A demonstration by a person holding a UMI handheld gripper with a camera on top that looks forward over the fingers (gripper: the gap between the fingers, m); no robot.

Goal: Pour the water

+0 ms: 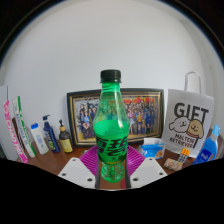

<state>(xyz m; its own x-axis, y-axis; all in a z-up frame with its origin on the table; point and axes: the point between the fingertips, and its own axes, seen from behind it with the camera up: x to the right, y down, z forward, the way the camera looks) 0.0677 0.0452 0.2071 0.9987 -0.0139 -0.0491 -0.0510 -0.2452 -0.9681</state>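
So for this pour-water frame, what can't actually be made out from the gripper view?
- Green bottle: its base and the gripper fingers' contact are cut off below, so the grip cannot be confirmed.
- No cup or other vessel to pour into is visible.
- Framed photo: its middle is hidden by the bottle; people too small to tell.
- White gift bag: small print unreadable.
- Tubes and bottles at the wall: labels too small.

Plain white wall [110, 45] is filling the back, evenly lit. Framed group photo [112, 112] is leaning against it on a brown wooden surface [62, 160]. White "GIFT" bag [187, 122] is standing beside the frame; tubes and small bottles [45, 132] are lining up on the other side
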